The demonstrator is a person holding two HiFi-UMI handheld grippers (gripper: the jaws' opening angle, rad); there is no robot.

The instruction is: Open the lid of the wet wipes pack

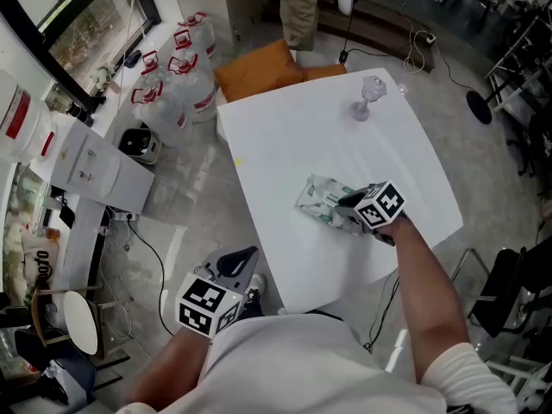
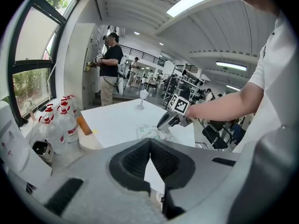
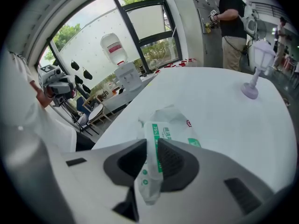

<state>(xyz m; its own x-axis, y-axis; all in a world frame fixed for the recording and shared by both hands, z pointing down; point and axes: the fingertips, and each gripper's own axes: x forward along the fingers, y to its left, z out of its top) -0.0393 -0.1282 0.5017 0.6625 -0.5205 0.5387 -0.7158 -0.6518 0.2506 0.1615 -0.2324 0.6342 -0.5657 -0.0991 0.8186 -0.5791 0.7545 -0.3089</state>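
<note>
Crumpled white film with green print and a green stripe: wet wipes pack (image 1: 319,197), lying right of centre on the white table (image 1: 285,145). Near edge pinched between right gripper (image 3: 152,160) pads. Left gripper (image 2: 150,158) pressed together, empty, lower left.

Shows left gripper (image 2: 149,146) with jaws closed tip to tip, nothing between. Beyond, catches white table (image 2: 114,118) bearing wet wipes pack (image 2: 148,132), right gripper (image 2: 161,124) nosed down at it. Takes in water bottles (image 2: 58,125) at left, person (image 2: 110,64) standing far back.
</note>
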